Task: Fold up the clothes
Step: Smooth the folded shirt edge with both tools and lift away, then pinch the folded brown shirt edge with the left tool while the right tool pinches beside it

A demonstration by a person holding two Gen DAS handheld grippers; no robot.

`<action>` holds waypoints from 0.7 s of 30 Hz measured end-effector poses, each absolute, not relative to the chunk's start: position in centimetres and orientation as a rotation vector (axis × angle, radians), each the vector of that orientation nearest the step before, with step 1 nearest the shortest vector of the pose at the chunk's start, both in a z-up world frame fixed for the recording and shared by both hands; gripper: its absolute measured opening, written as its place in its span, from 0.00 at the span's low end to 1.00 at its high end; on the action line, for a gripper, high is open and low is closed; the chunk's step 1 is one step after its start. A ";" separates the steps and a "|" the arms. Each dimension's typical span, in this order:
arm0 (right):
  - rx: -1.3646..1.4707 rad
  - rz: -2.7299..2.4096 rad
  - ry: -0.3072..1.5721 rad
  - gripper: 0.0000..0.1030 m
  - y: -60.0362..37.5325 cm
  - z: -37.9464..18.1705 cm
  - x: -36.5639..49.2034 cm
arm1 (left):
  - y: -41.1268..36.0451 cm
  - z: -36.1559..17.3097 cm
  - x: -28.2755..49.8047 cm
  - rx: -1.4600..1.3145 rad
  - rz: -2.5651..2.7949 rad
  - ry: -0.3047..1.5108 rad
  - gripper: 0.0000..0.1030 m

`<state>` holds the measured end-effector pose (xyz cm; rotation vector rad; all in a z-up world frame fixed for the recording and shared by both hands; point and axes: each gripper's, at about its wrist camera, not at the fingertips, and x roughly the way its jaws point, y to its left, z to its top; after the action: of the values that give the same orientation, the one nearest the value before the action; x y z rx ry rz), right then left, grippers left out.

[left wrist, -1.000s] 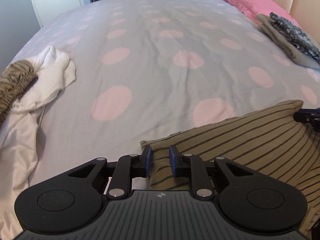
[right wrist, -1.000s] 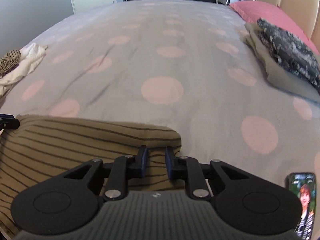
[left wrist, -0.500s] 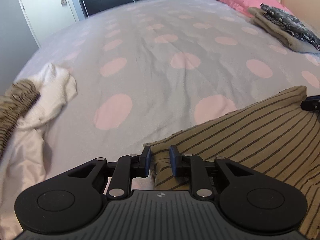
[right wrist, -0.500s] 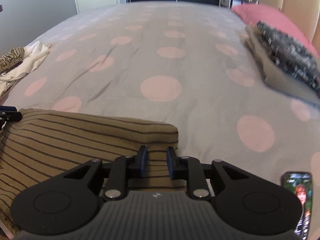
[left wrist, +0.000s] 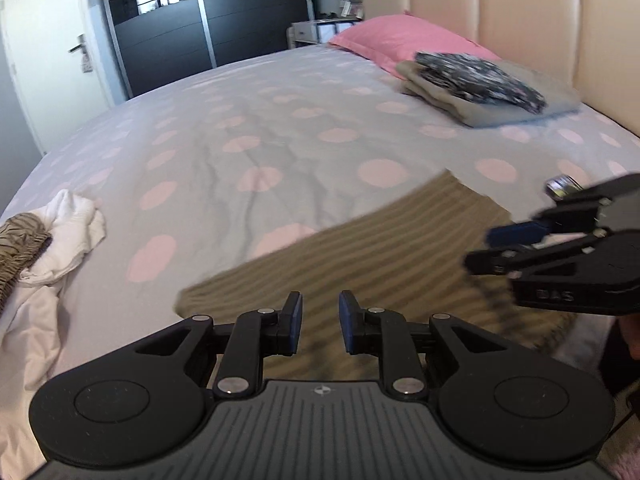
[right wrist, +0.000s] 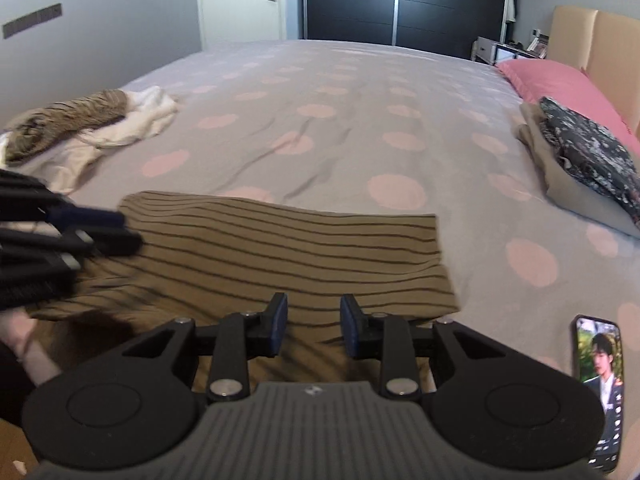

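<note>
A tan garment with dark stripes lies folded flat on the bed's near side, also seen in the right wrist view. My left gripper hovers over its near left part; its pads stand apart and only flat cloth shows through the gap. My right gripper hovers over the near right part. Its jaws are opening and nothing is pinched between them. Each gripper shows in the other's view: the right gripper over the cloth's right end, the left gripper, blurred, at its left corner.
The spotted grey bedcover stretches beyond the garment. A heap of white and tiger-striped clothes lies at the left edge. Folded clothes are stacked by the pink pillow and headboard. A lit phone lies near right.
Both grippers drew back and lifted from the garment's far edge. The cloth fold that sat between each pair of pads is gone from them, and the right jaws stand wider.
</note>
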<state>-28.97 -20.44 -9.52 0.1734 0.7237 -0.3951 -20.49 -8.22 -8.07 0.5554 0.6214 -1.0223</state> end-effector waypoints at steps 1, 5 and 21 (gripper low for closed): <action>0.174 -0.370 0.719 0.31 -19.9 -9.4 -29.1 | -8.3 -8.4 -21.2 0.583 -1.033 0.618 0.18; 0.150 -0.249 0.761 0.31 -17.7 -9.9 -28.9 | -8.8 -10.1 -22.9 0.706 -1.079 0.647 0.18; 0.006 -0.180 1.037 0.31 -16.4 -13.9 -29.2 | -8.3 -14.3 -23.0 0.866 -1.109 0.809 0.16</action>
<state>-29.17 -16.37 -13.93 0.0065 1.0374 -0.1796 -23.00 -8.25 -14.27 0.8665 0.8090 -1.1088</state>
